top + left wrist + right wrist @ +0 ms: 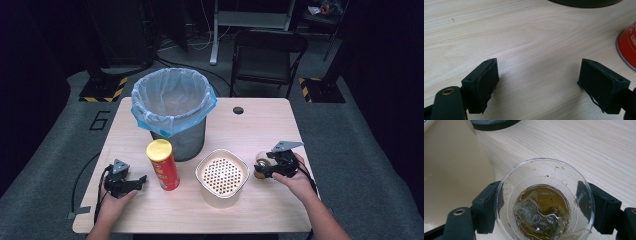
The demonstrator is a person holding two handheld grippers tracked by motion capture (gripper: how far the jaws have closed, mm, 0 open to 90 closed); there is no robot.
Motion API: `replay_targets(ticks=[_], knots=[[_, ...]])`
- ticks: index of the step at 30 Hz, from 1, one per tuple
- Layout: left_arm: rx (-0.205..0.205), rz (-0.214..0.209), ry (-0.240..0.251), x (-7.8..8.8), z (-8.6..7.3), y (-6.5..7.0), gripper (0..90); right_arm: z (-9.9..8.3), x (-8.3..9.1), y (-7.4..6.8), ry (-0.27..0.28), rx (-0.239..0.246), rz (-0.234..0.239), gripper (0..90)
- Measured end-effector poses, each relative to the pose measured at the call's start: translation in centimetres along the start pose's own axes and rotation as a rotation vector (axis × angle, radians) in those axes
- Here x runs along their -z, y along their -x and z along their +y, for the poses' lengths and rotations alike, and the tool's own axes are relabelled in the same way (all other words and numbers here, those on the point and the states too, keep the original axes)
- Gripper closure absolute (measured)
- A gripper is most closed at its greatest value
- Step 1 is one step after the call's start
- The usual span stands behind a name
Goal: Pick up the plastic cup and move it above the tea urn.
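A clear plastic cup [541, 216] holding brown tea and a tea bag sits between the jaws of my right gripper [540, 202], whose pads press on its two sides. In the high view the cup [260, 163] stands right of a cream container [222, 177] with a perforated insert, with the right gripper [261, 169] around it. My left gripper [142, 181] rests low at the table's front left, open with nothing between its fingers [486, 85]. A red can [163, 166] with a yellow lid stands just to its right.
A grey bin [172, 107] lined with a blue bag stands at the back of the wooden table [265, 127], behind the can. The can's base [627, 46] is close to the left gripper's right jaw. The cream container's wall [449, 170] is close beside the cup. A folding chair [267, 55] stands beyond the table.
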State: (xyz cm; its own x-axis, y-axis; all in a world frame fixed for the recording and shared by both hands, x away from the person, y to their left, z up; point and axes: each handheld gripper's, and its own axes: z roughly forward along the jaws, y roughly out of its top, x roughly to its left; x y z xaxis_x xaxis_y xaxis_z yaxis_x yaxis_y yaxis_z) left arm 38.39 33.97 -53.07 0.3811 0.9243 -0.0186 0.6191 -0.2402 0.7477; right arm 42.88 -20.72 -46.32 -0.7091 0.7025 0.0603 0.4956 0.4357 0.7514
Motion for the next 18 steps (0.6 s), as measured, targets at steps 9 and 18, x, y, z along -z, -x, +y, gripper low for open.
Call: replay_targets(ticks=[9, 18], knots=[[0.0, -0.001, -0.002, 0.01, 0.0, 0.0, 15.9, -0.54, 0.64, -0.96, -0.018, 0.056, 0.045, 21.2], [0.0, 0.0, -0.002, 0.01, 0.0, 0.0, 15.9, -0.81, 0.58, -1.08, 0.02, 0.042, 0.016, 16.0]])
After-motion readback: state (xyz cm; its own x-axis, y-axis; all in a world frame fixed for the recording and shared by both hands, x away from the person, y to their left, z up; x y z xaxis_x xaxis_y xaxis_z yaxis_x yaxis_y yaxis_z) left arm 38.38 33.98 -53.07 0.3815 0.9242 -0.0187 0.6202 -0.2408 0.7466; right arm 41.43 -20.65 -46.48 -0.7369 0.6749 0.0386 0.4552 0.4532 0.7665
